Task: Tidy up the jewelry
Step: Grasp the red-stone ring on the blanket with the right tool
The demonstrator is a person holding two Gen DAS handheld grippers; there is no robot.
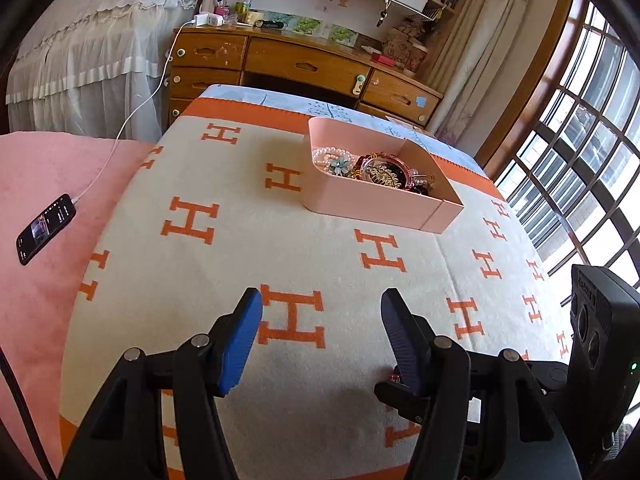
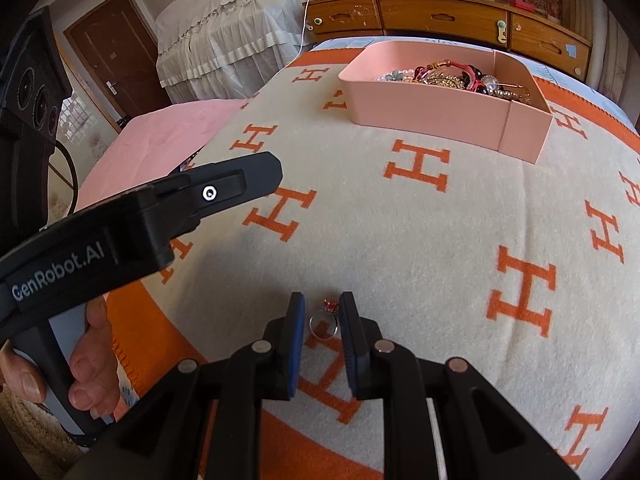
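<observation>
A pink open box stands on the far part of the blanket, and a heap of jewelry fills it: pearls, a flower brooch, red and gold pieces. My right gripper is shut on a small silver ring with a red stone, held low over the blanket near its front edge. My left gripper is open with nothing between its blue pads, above an orange H. Seen from the right wrist, it reaches in from the left, with a hand on its grip.
The cream and orange H blanket covers the work surface. A phone on a white cable lies on the pink cushion at left. Behind stand a wooden desk and a lace-covered bed; a barred window is at right.
</observation>
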